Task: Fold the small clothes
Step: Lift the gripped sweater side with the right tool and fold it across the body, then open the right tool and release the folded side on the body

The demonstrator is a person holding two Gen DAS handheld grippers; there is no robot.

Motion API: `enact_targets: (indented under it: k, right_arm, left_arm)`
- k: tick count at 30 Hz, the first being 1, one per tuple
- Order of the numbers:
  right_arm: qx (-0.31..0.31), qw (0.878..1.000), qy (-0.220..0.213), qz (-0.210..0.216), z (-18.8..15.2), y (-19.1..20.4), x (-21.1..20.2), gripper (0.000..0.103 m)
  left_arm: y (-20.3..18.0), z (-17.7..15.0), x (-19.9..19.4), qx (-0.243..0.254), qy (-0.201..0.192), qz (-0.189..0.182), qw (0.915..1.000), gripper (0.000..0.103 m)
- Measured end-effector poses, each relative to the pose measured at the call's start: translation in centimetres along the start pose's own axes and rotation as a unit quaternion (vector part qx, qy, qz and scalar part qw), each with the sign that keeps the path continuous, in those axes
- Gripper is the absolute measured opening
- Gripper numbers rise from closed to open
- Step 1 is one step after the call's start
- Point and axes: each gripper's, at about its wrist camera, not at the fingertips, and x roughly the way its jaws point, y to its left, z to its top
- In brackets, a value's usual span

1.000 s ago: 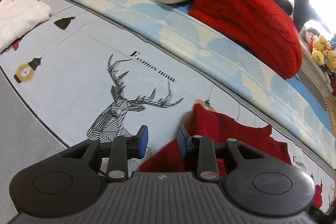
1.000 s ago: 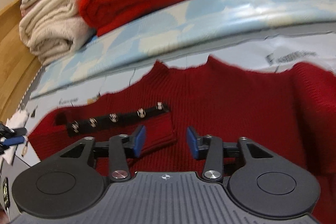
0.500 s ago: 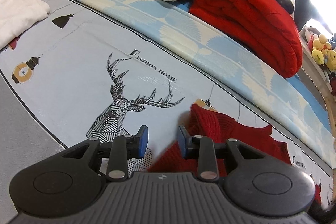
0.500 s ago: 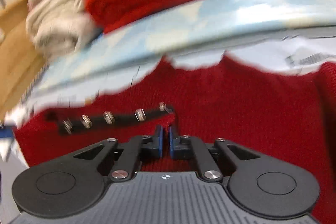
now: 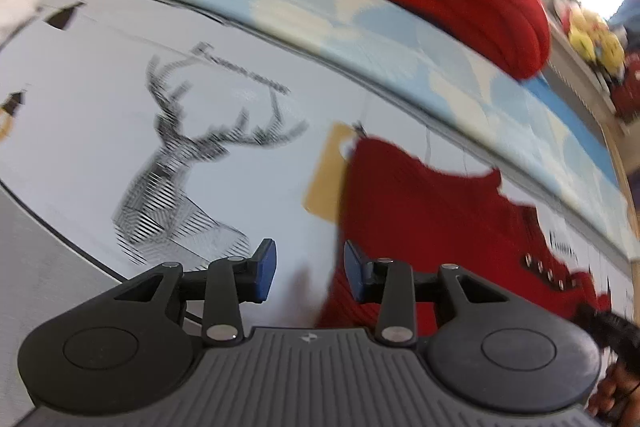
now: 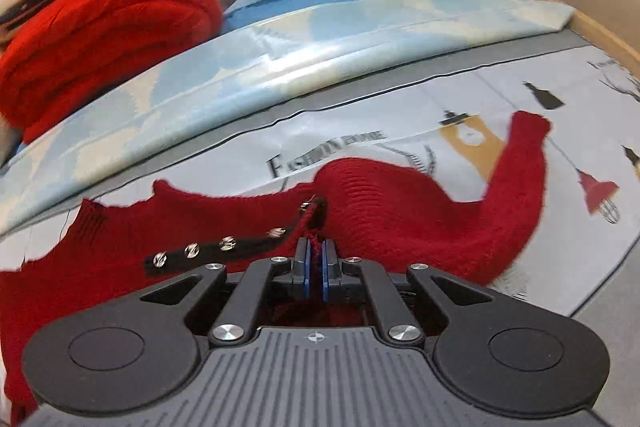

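Two views. From the left wrist, the left tool (image 5: 306, 267) hangs over the pale deer-print mat (image 5: 100, 107), jaws opening with nothing between them; the small dark-red knitted cardigan (image 5: 420, 211) lies from 1 to 3 o'clock. From the right wrist, the right tool (image 6: 315, 259) is clamped on the cardigan's (image 6: 380, 211) edge beside its black button strip (image 6: 208, 251), one sleeve (image 6: 520, 163) trailing toward 2 o'clock. Folding looks barely begun; most folds remain.
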Motion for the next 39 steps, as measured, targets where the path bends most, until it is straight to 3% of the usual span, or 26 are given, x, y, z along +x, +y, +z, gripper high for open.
enact_targets:
  k: [6,7,9,13,15,16,17,20,23,27,28,29,30,33,35,37,39]
  right_arm:
    - [0.065,0.997,-0.018,0.032,2.2,-3.8,-2.2,0.012]
    - [0.074,0.996,-0.027,0.031,2.6,-4.5,-2.8,0.016]
    - [0.095,0.993,-0.062,0.020,3.4,-6.7,-4.4,0.041]
    - [0.140,0.985,-0.100,0.000,4.2,-11.3,-5.5,0.044]
    - [0.180,0.978,-0.108,-0.018,4.1,-13.9,-5.1,0.046]
    - [0.198,0.974,-0.107,-0.024,4.0,-15.2,-4.6,0.046]
    - [0.212,0.972,-0.100,-0.027,3.7,-16.2,-4.0,0.047]
    - [0.256,0.965,-0.052,-0.013,2.8,-18.6,-1.1,0.052]
    - [0.297,0.954,-0.017,0.015,2.1,-19.5,1.1,0.057]
    - [0.340,0.939,-0.014,0.037,1.9,-19.9,2.4,0.058]
    - [0.341,0.939,-0.015,0.040,2.0,-19.8,2.5,0.053]
    - [0.338,0.940,-0.021,0.042,2.2,-19.8,2.4,0.024]
    - [0.331,0.942,-0.033,0.034,2.6,-19.5,2.1,0.011]
    - [0.283,0.949,-0.131,-0.044,4.8,-17.5,-1.8,0.010]
    - [0.232,0.950,-0.200,-0.064,6.3,-15.5,-4.7,0.010]
    - [0.156,0.948,-0.272,-0.056,7.8,-12.1,-8.2,0.010]
    - [0.068,0.943,-0.325,-0.015,8.1,-7.5,-11.2,0.010]
  left_arm:
    - [-3.3,-1.3,1.4,0.054,0.023,-0.031,0.9978,0.042]
    - [-4.0,-1.5,1.4,0.066,0.022,-0.039,0.9968,0.042]
    - [-5.0,-1.9,1.4,0.086,0.019,-0.051,0.9948,0.042]
    - [-5.8,-3.1,3.2,0.100,0.035,-0.055,0.9928,0.042]
    - [-5.2,-3.7,5.0,0.096,0.056,-0.030,0.9933,0.042]
    - [-5.0,-4.1,5.9,0.097,0.062,-0.010,0.9933,0.046]
    - [-4.9,-4.2,6.4,0.101,0.065,0.007,0.9927,0.058]
    - [-5.0,-4.1,6.3,0.094,0.072,0.021,0.9927,0.059]
    - [-6.4,-3.3,4.2,0.116,0.035,0.024,0.9923,0.058]
    - [-7.7,-2.7,3.1,0.122,0.017,0.007,0.9924,0.058]
    - [-7.8,-2.7,3.1,0.125,0.018,0.008,0.9920,0.058]
    - [-7.8,-2.6,3.2,0.127,0.019,0.012,0.9917,0.058]
    - [-7.7,-2.5,3.2,0.126,0.020,0.015,0.9917,0.058]
    - [-6.7,-2.0,2.6,0.117,0.013,0.018,0.9929,0.058]
    - [-6.1,-1.4,2.1,0.107,0.008,0.016,0.9941,0.058]
    - [-5.2,-0.7,1.6,0.096,0.003,0.014,0.9952,0.058]
    - [-4.4,-0.2,1.2,0.082,-0.001,0.014,0.9965,0.058]
